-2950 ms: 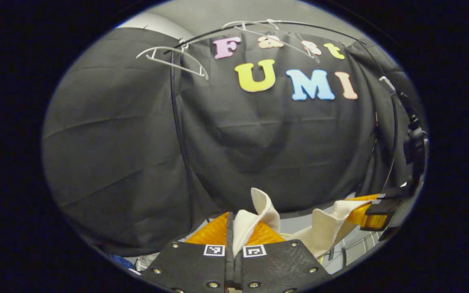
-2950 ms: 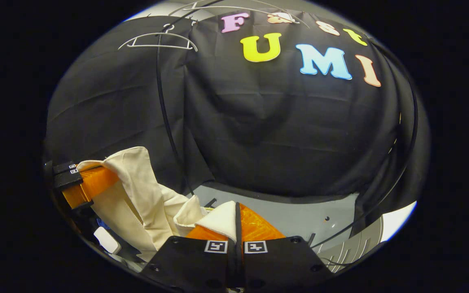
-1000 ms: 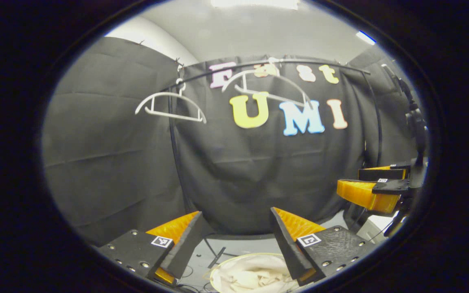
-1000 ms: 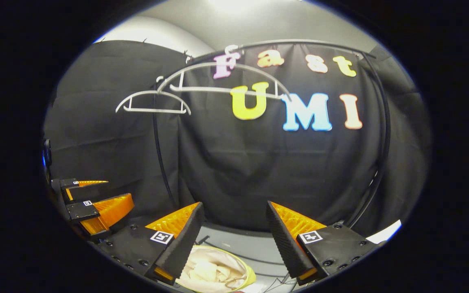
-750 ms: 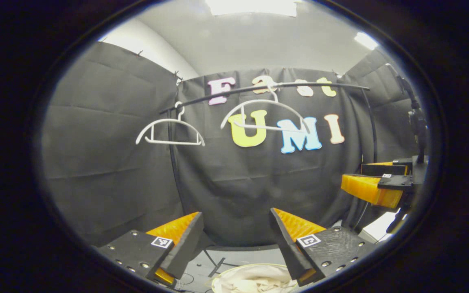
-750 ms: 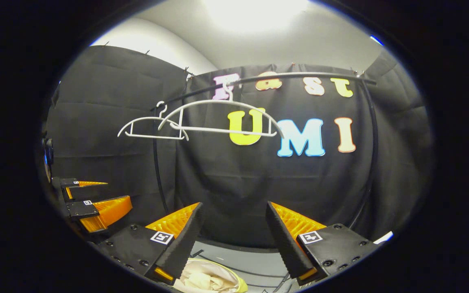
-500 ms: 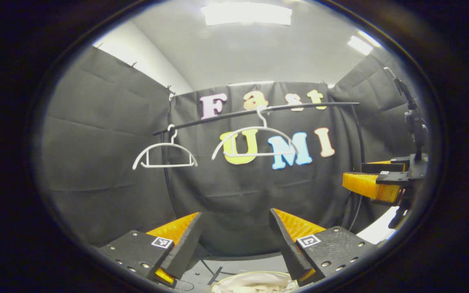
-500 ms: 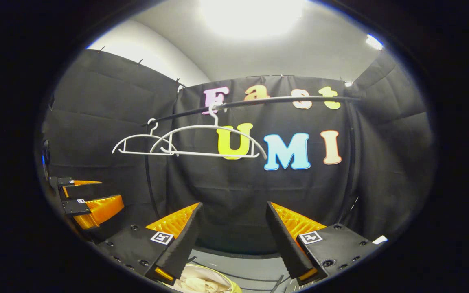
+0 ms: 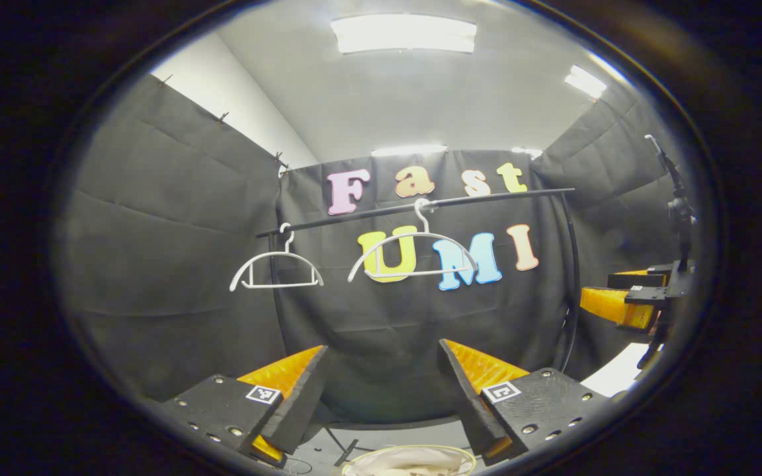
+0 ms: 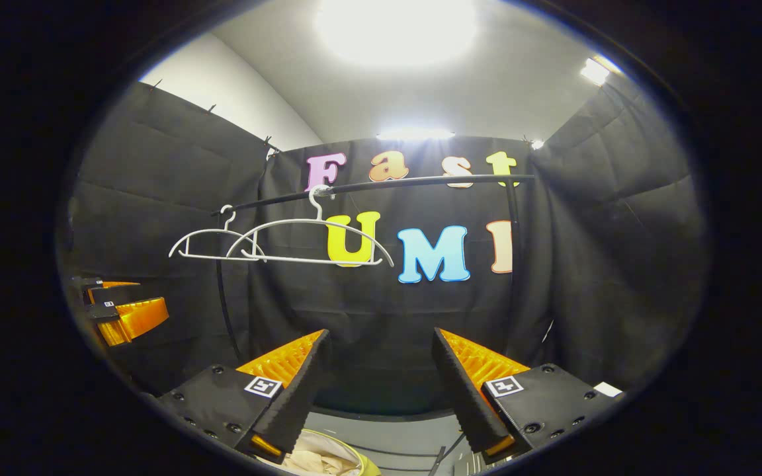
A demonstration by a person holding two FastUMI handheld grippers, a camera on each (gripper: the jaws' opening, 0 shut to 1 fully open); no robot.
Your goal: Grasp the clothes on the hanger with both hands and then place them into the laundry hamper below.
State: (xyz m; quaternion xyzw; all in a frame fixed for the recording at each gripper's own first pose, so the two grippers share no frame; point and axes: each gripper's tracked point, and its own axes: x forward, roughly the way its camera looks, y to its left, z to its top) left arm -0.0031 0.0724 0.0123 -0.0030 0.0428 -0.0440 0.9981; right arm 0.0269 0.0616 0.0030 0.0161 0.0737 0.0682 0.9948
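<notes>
While the cream clothes [image 9: 414, 463] lie bunched inside the laundry hamper [image 9: 467, 453], a round tub with a yellowish rim at the very bottom of the left gripper view, both grippers stand above it with nothing between their fingers. In the right gripper view the same cloth [image 10: 315, 461] shows low and left of centre, inside the hamper's rim [image 10: 364, 465], partly hidden behind that gripper's own left finger. The left gripper [image 9: 382, 387] has its fingers spread wide apart, and the hamper sits below the gap between them. The right gripper [image 10: 380, 383] likewise has its fingers wide apart and empty. Each gripper also shows in the other's picture: the right gripper [image 9: 622, 301] at the right edge of the left gripper view, the left gripper [image 10: 123, 311] at the left edge of the right gripper view, both seen side-on and well apart from the hamper. Higher up, a dark rail [image 9: 421, 206] runs across the booth, carried by a dark upright at each end, and two white hangers hang from it bare. The near hanger [image 9: 413, 254] hangs toward the middle of the rail, and the far hanger [image 9: 276, 268] hangs close to the rail's left end. In the right gripper view the two overlap, the near hanger [image 10: 311, 241] in front of the far hanger [image 10: 212, 244]. Grey floor [image 10: 401, 443] shows beside the hamper, with a few thin dark cables lying on it. Overhead, a pale ceiling carries bright light panels [image 9: 404, 33].
</notes>
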